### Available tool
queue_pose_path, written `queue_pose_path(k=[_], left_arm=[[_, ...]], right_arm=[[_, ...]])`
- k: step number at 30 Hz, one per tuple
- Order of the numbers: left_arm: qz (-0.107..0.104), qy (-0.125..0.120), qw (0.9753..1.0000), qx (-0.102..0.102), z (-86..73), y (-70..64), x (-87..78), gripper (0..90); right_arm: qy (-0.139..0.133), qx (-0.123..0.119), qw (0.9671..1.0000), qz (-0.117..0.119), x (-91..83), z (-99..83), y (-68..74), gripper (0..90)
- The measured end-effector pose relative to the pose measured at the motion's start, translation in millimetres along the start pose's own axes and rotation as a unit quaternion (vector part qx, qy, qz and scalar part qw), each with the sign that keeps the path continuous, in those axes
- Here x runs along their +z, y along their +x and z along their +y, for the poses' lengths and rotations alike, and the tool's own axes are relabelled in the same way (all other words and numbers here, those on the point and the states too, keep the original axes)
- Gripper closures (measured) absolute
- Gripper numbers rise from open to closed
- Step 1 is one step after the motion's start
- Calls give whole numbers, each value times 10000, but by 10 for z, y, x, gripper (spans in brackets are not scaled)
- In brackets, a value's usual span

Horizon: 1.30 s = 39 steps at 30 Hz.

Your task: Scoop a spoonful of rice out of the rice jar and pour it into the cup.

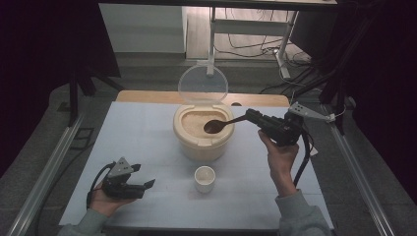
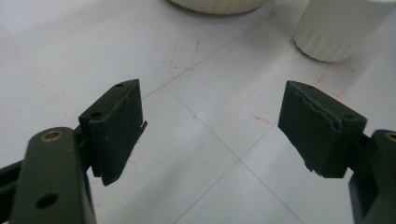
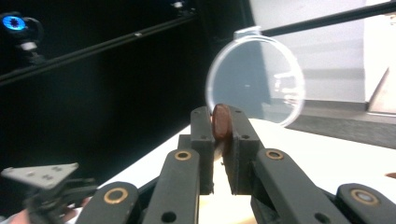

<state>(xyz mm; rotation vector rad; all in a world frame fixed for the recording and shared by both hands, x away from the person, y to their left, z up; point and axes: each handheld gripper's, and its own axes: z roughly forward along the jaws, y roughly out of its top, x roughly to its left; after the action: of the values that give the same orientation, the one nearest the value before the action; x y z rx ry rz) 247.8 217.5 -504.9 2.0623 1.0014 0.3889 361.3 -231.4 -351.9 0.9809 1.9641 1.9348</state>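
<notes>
Brown spoon (image 1: 219, 125): clamped in right gripper (image 1: 252, 116), bowl over the rice container (image 1: 203, 132) at centre frame.
Advice: dip shallowly, lift level toward white cup (image 1: 204, 177) below.
Left gripper (image 1: 146, 184): jaws apart, idle, lower left.

Grey sleeves (image 1: 300, 216); black grippers w/ brass pivots, grey 3-cornered plates, black cables, worn jaws.

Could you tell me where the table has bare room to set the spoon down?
The widest free patch lies left of the rice container, beyond the left gripper. Another strip runs right of the small white cup, up to the forearm of the right gripper's hand. The middle is crowded: cup close in front of the container, spoon over its opening.
</notes>
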Motion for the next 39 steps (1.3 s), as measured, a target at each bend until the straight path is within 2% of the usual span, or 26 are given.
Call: queue_pose_path(k=[2,5,10,14,19,22,27,33,36,38,39], left_arm=[[0,6,10000,-6,-1,0,0,214],[4,-13,10000,-42,-5,4,-10,211],[-6,10,10000,-48,-8,5,-6,210],[-4,27,10000,-49,-3,0,6,210],[-9,36,10000,-54,-5,5,6,210],[-9,35,10000,-62,-7,8,6,210],[-10,56,9999,-95,-12,17,11,206],[-18,71,9999,-97,-14,15,14,202],[-14,81,9999,-99,-14,17,18,201],[-13,82,9999,-103,-14,18,20,201],[-13,81,9999,-105,-14,18,22,201]], right_arm=[[22,19,10000,-46,22,4,-24,831],[71,-30,9996,-268,101,31,-75,830],[159,-320,9977,-578,181,78,-71,831],[205,-405,9966,-690,218,93,-82,831],[351,-650,9928,-948,283,98,-71,830],[526,-849,9894,-1058,333,95,-46,831],[701,-727,9898,-1007,393,68,-48,831],[833,-5,9938,-740,461,-49,-149,831],[821,347,9939,-655,471,-107,-196,832],[811,417,9938,-635,475,-122,-208,832],[826,601,9931,-571,486,-144,-224,832]])
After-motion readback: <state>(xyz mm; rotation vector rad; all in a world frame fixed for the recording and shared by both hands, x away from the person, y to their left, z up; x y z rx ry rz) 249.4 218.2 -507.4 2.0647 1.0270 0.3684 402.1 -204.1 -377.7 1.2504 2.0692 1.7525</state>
